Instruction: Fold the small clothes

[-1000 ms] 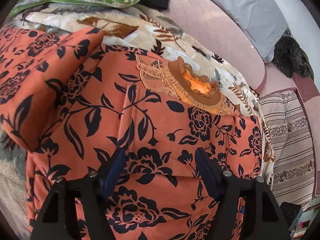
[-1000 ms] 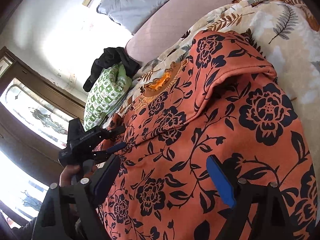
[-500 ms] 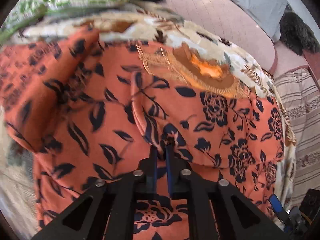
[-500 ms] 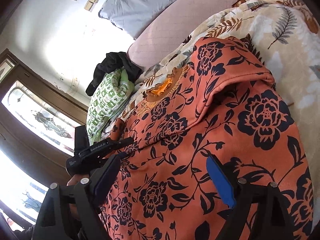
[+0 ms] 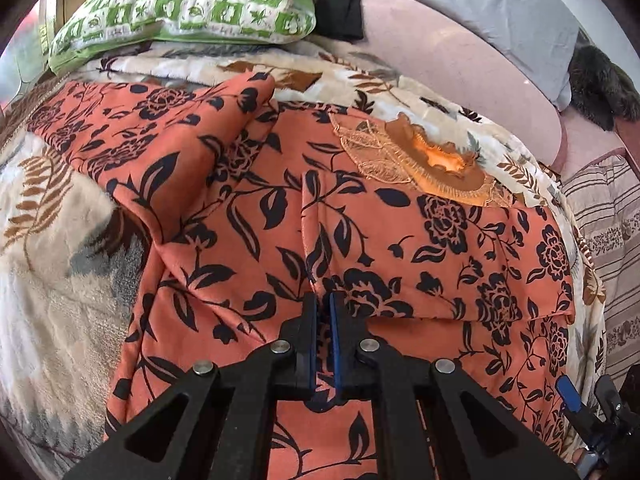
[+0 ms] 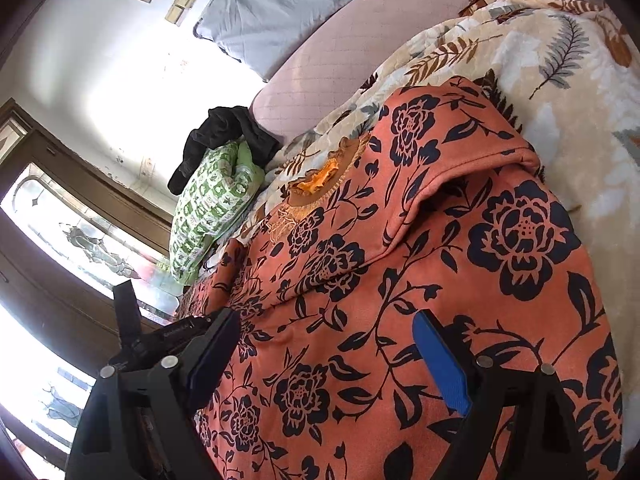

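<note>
An orange garment with a dark floral print [image 5: 248, 248] lies spread on a beige leaf-patterned blanket [image 5: 60, 248]; its embroidered brown neckline [image 5: 432, 164] is at the far side. One sleeve is folded over the body. My left gripper [image 5: 323, 304] is shut on the edge of that folded sleeve. The garment also shows in the right wrist view [image 6: 400, 300]. My right gripper [image 6: 328, 348] is open and empty, hovering just above the garment's lower part. The left gripper's body [image 6: 160, 336] shows at the right wrist view's left edge.
A green-and-white patterned pillow [image 5: 188, 4] and a dark cloth [image 5: 340, 4] lie at the bed's head. A pink padded headboard [image 5: 460, 64] with a grey cushion [image 5: 500, 4] runs behind. A striped blanket [image 5: 600, 220] lies at the right. A window [image 6: 48, 240] is at the left.
My left gripper went from open above the garment to shut on the folded sleeve's edge, and has drawn back a little with it. The right gripper stayed open, nearly still.
</note>
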The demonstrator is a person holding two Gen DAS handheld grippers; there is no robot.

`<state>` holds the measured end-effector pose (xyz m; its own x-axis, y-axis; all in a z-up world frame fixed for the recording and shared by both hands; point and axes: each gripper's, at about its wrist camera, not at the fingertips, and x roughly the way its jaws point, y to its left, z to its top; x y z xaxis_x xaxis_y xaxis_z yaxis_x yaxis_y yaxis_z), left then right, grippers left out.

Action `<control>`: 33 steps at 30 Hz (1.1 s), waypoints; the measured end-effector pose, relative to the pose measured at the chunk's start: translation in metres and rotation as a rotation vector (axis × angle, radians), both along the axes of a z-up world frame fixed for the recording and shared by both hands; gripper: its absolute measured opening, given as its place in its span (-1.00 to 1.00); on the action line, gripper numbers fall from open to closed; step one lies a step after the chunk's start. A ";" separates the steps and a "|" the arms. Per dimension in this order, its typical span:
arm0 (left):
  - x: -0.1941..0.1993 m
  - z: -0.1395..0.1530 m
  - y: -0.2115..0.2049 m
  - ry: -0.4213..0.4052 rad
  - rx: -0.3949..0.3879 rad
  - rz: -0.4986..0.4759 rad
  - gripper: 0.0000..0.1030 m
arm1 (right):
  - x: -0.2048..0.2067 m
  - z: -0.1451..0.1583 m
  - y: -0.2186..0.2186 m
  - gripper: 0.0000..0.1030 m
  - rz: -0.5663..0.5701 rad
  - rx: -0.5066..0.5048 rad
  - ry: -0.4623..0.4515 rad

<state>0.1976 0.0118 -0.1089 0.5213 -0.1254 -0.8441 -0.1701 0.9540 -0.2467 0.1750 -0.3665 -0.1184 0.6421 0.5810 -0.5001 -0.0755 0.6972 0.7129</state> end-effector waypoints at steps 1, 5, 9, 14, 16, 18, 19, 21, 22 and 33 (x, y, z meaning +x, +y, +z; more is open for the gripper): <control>0.001 -0.001 0.002 0.003 0.006 0.003 -0.89 | 0.001 -0.001 0.000 0.74 -0.002 0.002 0.003; 0.003 0.001 0.009 -0.003 0.022 0.019 -0.90 | 0.001 -0.002 0.000 0.74 -0.001 0.004 0.009; 0.001 0.006 0.008 -0.025 -0.037 -0.019 -0.74 | 0.001 -0.002 -0.002 0.74 -0.017 0.013 0.012; 0.026 0.009 0.000 -0.032 -0.069 -0.056 0.71 | 0.001 -0.004 -0.004 0.74 -0.022 0.017 0.019; 0.038 0.003 0.000 -0.007 -0.088 -0.071 0.71 | 0.001 -0.004 -0.004 0.74 -0.020 0.012 0.017; 0.048 -0.004 0.002 0.014 -0.103 -0.066 0.71 | 0.001 -0.004 -0.004 0.74 -0.018 0.014 0.018; 0.052 -0.009 0.004 0.033 -0.113 -0.061 0.64 | 0.001 -0.004 -0.004 0.74 -0.018 0.013 0.020; 0.058 -0.019 0.006 0.084 -0.106 -0.061 -0.64 | 0.002 -0.004 -0.005 0.74 -0.018 0.014 0.021; 0.060 -0.024 0.006 0.126 -0.077 -0.065 -0.89 | 0.002 -0.004 -0.005 0.74 -0.019 0.015 0.021; 0.049 -0.003 0.000 0.022 0.178 -0.085 -0.90 | 0.005 -0.009 -0.006 0.74 -0.023 0.000 0.032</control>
<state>0.2470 0.0121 -0.1120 0.4964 -0.0162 -0.8679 -0.0901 0.9935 -0.0700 0.1798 -0.3728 -0.1275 0.6388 0.5665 -0.5206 -0.0365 0.6982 0.7150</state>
